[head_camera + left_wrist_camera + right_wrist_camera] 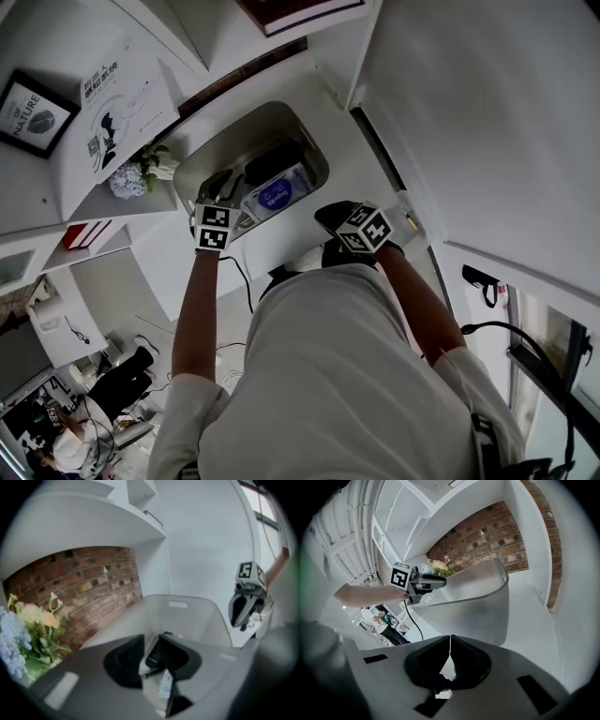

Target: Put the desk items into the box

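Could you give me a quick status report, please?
Left gripper open, empty, above grey plastic box. Right gripper shut, empty, beside it. Blue-labelled packet and black item inside. Nothing blocking.

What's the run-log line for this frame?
left gripper: open, empty, above box | right gripper: shut, empty, beside box | box: blue-labelled pack inside

The white desk (536, 620) carries a large grey box (480, 606), which stands on it with one end near the brick wall (497, 536) at the back. A bunch of yellow and blue flowers (26, 630) stands on the desk beside the box, close to that wall.
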Demonstrator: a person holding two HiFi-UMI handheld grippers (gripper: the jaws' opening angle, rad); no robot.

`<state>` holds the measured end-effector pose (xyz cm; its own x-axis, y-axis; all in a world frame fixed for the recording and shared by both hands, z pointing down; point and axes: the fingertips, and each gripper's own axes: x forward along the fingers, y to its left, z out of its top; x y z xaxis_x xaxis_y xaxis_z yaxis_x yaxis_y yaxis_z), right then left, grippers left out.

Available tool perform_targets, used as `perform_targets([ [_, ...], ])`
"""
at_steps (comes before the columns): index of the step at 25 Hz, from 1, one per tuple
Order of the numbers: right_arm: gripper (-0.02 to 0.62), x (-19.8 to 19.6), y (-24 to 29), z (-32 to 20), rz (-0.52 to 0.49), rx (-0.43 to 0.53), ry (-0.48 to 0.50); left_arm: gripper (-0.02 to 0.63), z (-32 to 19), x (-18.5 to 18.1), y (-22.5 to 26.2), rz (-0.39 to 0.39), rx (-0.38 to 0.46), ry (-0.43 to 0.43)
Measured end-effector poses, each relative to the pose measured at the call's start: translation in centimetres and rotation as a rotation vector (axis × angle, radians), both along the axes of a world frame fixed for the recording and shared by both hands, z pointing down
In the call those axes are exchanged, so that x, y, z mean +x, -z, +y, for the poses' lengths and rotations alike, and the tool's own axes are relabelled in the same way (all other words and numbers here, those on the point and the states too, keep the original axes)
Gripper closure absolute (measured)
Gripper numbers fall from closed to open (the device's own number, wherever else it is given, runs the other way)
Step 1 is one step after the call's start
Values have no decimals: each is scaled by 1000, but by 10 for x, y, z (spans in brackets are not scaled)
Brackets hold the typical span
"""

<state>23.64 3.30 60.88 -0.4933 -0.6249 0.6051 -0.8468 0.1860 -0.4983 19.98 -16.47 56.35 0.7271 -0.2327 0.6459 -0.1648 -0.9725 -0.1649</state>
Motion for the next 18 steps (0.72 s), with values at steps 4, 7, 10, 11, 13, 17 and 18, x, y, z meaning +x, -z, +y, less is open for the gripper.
perform_targets([
  [4,592,4,4,-2,7,16,53,546,-2,-12,20,34,15,91],
  [7,592,8,8,-3,12,32,83,568,3,-23,34,66,-5,161],
  [10,592,14,13,-8,17,55,93,594,5,-34,45,110,-28,232],
  [11,592,16,14,-9,19,60,93,600,6,-39,46,122,-33,254],
  [13,592,18,16,-10,20,65,92,600,11,-48,46,130,-40,285],
  [17,592,18,21,-10,21,74,97,602,23,-65,40,138,-72,345],
  [18,592,18,23,-11,21,80,100,603,26,-69,40,147,-80,362],
])
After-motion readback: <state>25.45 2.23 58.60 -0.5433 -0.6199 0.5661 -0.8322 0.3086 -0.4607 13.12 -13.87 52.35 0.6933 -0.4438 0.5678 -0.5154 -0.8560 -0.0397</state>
